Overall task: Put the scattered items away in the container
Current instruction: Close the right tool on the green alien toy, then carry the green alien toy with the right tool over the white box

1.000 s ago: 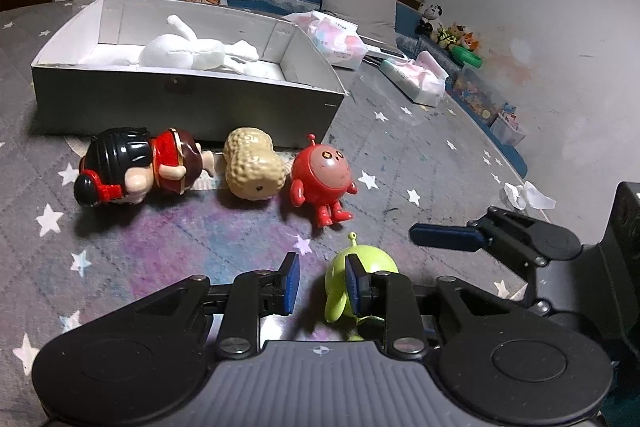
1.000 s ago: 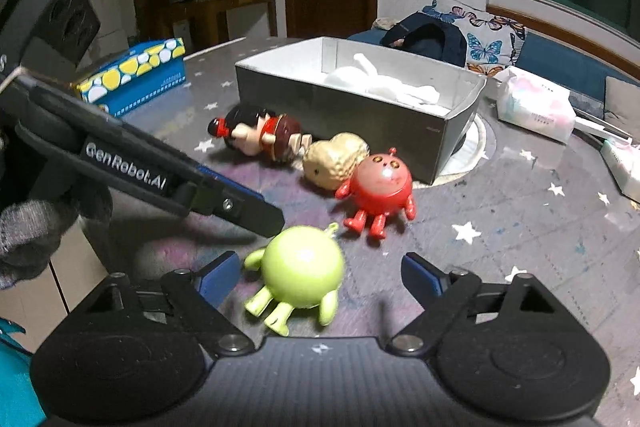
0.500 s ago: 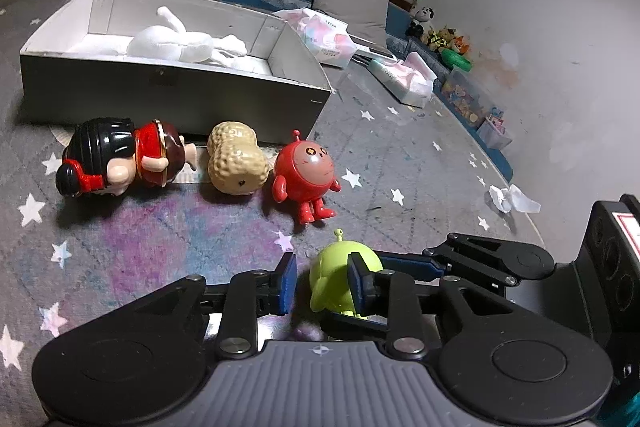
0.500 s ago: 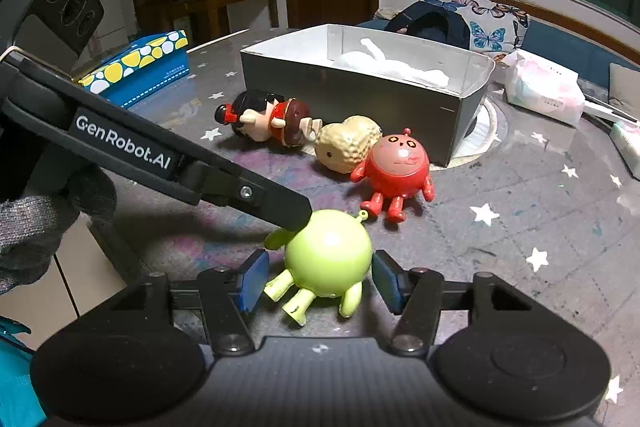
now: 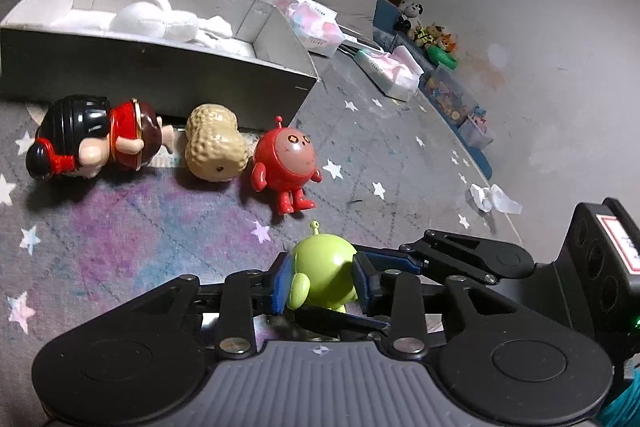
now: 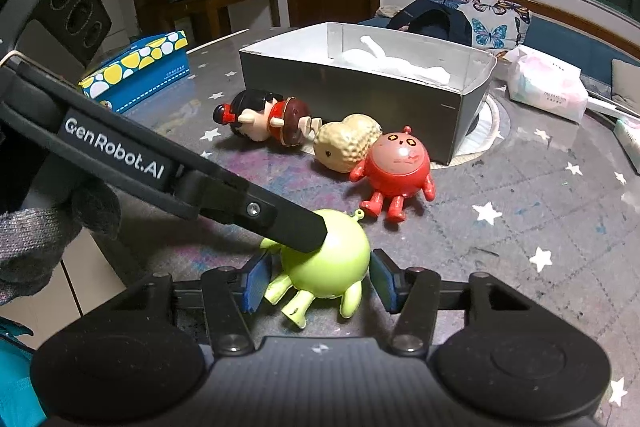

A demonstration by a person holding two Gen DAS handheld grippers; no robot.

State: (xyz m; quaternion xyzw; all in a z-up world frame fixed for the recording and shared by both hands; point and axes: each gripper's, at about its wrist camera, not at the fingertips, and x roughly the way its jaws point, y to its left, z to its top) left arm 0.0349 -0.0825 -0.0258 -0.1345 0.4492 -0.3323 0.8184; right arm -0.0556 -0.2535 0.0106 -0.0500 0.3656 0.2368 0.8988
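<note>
A green alien toy (image 5: 324, 267) (image 6: 328, 259) sits on the star-patterned cloth between both pairs of jaws. My right gripper (image 6: 320, 283) is closing, with its blue pads against the toy's sides. My left gripper (image 5: 322, 281) is opening, its pads flanking the toy; one of its fingers (image 6: 280, 223) lies across the toy's top. Beyond stand a red round toy (image 5: 286, 163) (image 6: 396, 171), a peanut toy (image 5: 214, 151) (image 6: 344, 147) and a lying doll (image 5: 92, 139) (image 6: 268, 115). Behind them is the grey box (image 5: 160, 75) (image 6: 352, 95), with a white plush (image 5: 160, 21) inside.
A blue and yellow carton (image 6: 136, 67) lies at the far left of the table. Tissue packs (image 5: 316, 23) (image 6: 548, 83) lie right of the box. Crumpled paper (image 5: 494, 197) rests near the table's right edge. A gloved hand (image 6: 40, 247) holds the left gripper.
The right jaws have closed in from wide apart onto the green toy. The left gripper has shifted right and its jaws have widened, so the toy now sits between its pads.
</note>
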